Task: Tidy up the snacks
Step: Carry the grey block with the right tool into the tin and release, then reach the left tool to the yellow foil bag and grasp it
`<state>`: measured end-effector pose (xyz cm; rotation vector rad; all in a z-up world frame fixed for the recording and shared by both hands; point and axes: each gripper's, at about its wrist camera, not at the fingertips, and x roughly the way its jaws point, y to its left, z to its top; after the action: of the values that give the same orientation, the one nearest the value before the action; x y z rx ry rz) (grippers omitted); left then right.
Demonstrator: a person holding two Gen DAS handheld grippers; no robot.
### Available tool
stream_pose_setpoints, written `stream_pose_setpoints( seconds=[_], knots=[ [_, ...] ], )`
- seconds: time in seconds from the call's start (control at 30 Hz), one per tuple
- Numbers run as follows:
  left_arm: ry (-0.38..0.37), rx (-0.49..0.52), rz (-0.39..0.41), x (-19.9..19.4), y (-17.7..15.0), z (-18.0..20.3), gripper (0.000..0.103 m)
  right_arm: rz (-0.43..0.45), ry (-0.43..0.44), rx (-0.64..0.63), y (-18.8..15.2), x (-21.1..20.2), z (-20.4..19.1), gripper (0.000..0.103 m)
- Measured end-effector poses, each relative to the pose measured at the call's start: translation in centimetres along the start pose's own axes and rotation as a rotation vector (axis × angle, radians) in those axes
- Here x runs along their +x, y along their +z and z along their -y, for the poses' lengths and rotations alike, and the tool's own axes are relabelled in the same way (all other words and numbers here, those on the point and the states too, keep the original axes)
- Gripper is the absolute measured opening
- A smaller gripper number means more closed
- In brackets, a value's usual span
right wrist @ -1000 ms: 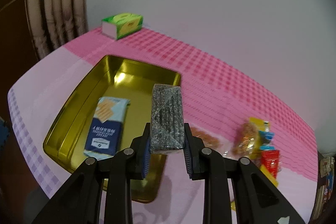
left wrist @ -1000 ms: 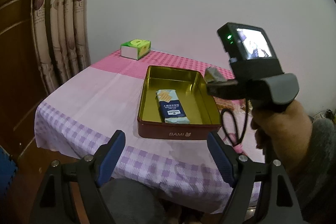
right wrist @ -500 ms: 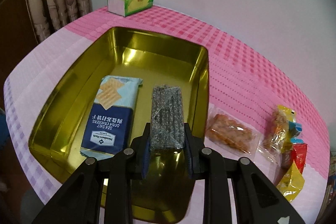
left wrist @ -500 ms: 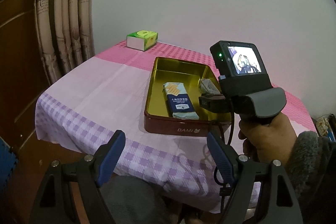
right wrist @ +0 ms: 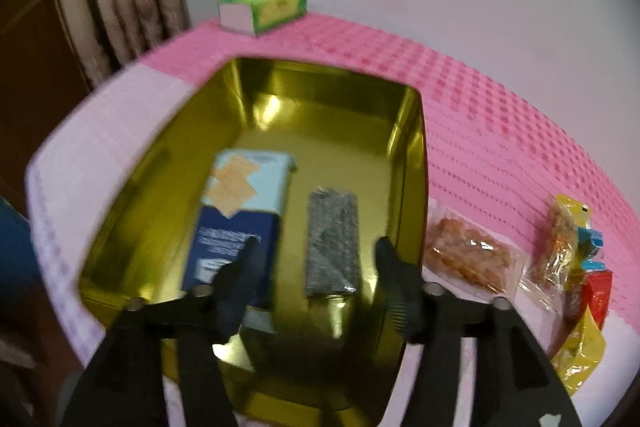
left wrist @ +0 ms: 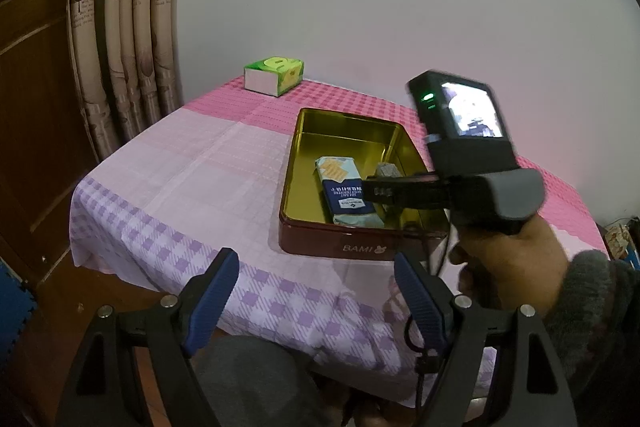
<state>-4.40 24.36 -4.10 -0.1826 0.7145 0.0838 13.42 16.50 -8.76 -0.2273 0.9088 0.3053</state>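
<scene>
Two packets (right wrist: 333, 239) lie inside the tin (right wrist: 416, 163).

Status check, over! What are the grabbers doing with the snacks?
Both hand-held grippers open: right, left. Grey snack bar lies in tin. Nothing blocking.

Gold tin (right wrist: 412, 163); grey speckled packet (right wrist: 332, 247); pink-checked tablecloth (right wrist: 500, 131).
</scene>
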Motion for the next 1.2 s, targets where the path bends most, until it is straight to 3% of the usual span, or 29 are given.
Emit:
stream_pose_setpoints(
  seconds=[0.1,0.27,0.47,0.63,0.73,0.87,1.0,1.2],
  knots=[
    [-0.007,0.007,0.012,-0.3,0.0,0.1,0.082,0.076,0.02,0.03,-0.8,-2.9,1.3,0.068],
    [-0.037,0.051,0.02,-0.5,-0.3,1.4,0.082,0.152,0.02,0.14,-5.0,-8.0,7.8,0.075],
    [-0.128,0.187,0.044,-0.4,-1.8,5.0,0.082,0.159,-0.141,0.293,-14.1,-12.7,18.8,0.086],
    [-0.193,0.338,0.005,1.1,-2.8,9.8,0.082,0.153,-0.29,0.513,-22.3,-15.6,27.8,0.088],
    [-0.24,0.421,-0.016,2.4,-2.7,14.0,0.082,0.16,-0.345,0.585,-25.2,-16.3,30.6,0.088],
    [-0.301,0.441,-0.075,5.4,-1.6,20.1,0.082,0.191,-0.304,0.732,-25.6,-17.2,33.9,0.088],
    [-0.329,0.526,-0.097,8.3,-1.8,25.8,0.082,0.218,-0.291,0.704,-24.6,-18.5,34.4,0.092],
    [-0.315,0.506,-0.177,13.3,-1.3,30.8,0.082,0.265,-0.242,0.728,-25.2,-20.7,35.0,0.093]
  ],
)
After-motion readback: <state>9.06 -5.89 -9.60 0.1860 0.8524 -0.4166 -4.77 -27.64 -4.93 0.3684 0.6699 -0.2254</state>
